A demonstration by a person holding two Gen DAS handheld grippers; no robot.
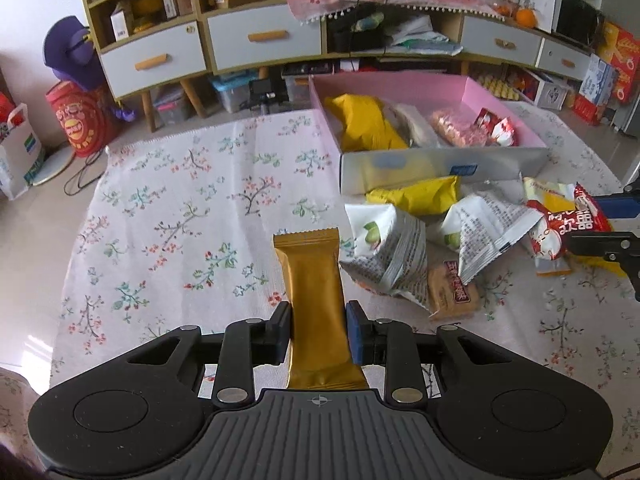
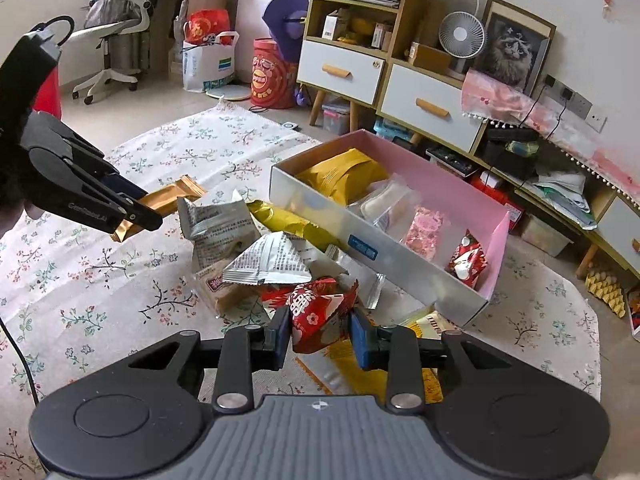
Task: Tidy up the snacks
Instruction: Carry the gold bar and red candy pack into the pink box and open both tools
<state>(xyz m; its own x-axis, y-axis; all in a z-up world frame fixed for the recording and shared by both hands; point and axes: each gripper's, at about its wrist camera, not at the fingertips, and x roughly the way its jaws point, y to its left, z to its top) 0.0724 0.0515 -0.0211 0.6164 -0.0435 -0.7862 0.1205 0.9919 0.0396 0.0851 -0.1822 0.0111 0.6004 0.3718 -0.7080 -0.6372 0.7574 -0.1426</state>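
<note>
My left gripper [image 1: 318, 322] is shut on a long gold snack packet [image 1: 314, 280], held above the floral cloth; the same packet [image 2: 168, 200] pokes out of the left gripper [image 2: 140, 212] in the right wrist view. A red patterned snack bag [image 2: 320, 316] is pinched in my right gripper [image 2: 320, 330], which is shut on it; that red bag [image 1: 560, 228] also shows at the right edge of the left wrist view. A pink-lined box [image 1: 500, 88] [image 2: 320, 220] holds a yellow bag [image 1: 364, 124], pale packets, a pink packet and a small red bag [image 2: 468, 260].
Loose snacks lie in a heap before the box: two white printed bags [image 1: 392, 256] [image 2: 276, 260], a yellow packet [image 1: 416, 196], an orange biscuit pack [image 1: 452, 292]. A floral cloth [image 1: 180, 208] covers the table. Cabinets with drawers [image 1: 264, 36] stand behind; fans [image 2: 460, 36] sit on them.
</note>
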